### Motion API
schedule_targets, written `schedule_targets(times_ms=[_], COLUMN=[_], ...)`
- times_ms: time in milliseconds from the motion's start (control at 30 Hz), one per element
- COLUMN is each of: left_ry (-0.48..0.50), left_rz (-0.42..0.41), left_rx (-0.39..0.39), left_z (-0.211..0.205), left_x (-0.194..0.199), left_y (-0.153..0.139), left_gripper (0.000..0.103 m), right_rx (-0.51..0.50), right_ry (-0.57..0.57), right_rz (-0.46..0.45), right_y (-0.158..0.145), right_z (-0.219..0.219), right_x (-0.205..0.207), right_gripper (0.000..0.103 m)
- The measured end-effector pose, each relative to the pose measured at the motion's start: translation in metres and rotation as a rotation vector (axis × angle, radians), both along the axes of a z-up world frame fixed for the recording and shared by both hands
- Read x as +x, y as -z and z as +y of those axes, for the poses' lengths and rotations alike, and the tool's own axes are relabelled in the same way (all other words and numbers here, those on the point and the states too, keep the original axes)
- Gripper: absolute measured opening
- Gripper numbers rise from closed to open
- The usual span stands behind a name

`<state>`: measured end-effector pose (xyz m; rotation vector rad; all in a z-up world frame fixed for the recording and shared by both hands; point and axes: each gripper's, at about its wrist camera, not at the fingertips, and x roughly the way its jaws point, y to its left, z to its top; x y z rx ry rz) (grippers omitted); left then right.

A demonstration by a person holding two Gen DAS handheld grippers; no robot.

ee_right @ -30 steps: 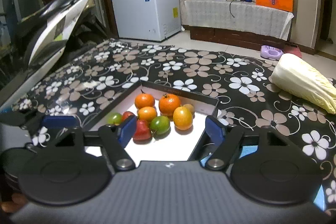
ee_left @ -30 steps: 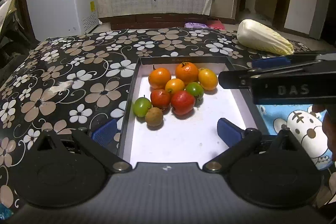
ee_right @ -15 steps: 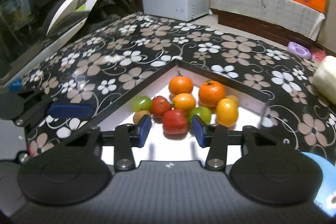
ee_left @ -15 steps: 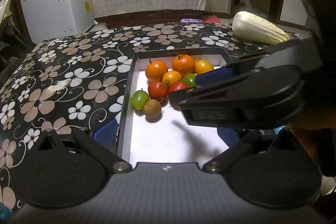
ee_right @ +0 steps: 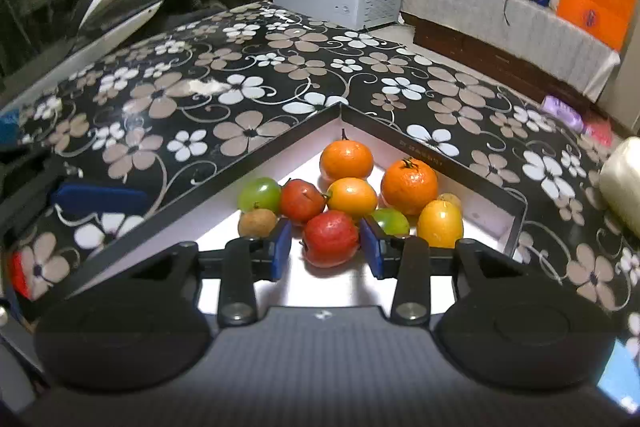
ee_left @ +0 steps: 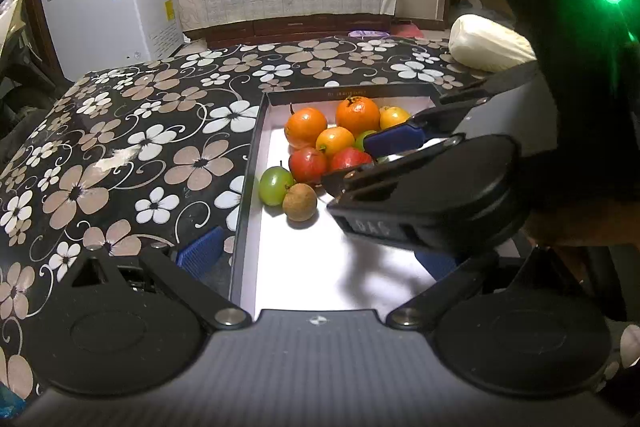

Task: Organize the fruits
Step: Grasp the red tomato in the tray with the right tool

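Here we had the red fruit straight ahead of the right gripper, framed between its jaws.

On the flowered table [ee_right: 248,131] stood the black-walled tray [ee_right: 472,169], its fruits heaped toward the far corner; the red fruit [ee_right: 330,238] lay nearest us at the front of the heap, roundish with no clear long axis. Our right gripper [ee_right: 327,247] had just been closing, its blue pads [ee_right: 282,242] flanking the fruit with slim gaps, not yet pressing. Our left gripper [ee_left: 320,259] hung wide open over the tray's near end, farther from the fruit.
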<state>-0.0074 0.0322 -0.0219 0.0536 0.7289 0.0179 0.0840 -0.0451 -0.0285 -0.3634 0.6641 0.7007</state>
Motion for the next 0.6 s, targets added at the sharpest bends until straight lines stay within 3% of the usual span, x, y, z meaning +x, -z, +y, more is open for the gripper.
schedule_targets(times_ms=[100,167,233,533,600], left_ry=[-0.006,-0.014,-0.024,-0.023,-0.024], left_rz=[0.006,0.004,0.006,0.022,0.027], left_rx=[0.003,-0.002,-0.006,-0.005,-0.006], left_z=[-0.001,0.001,0.003,0.002,0.002], left_x=[0.002,0.003,0.004,0.006,0.007], left_y=[0.002,0.002,0.003,0.007,0.008], left_gripper=[0.102,0.102,0.102,0.102,0.102], right_rx=[-0.052,-0.069,-0.055,-0.006,-0.014], right_ry=[-0.021,-0.013,-0.009,-0.013,-0.010], right_rz=[-0.027,-0.030,-0.003,0.123,0.116], right_y=[0.001,0.000,-0.002,-0.010,-0.008], right_z=[0.004,0.003,-0.002,-0.029,-0.028], right_x=[-0.004,-0.004,-0.003,-0.003,-0.003], right_gripper=[0.040,0.033,0.032,0.033,0.041])
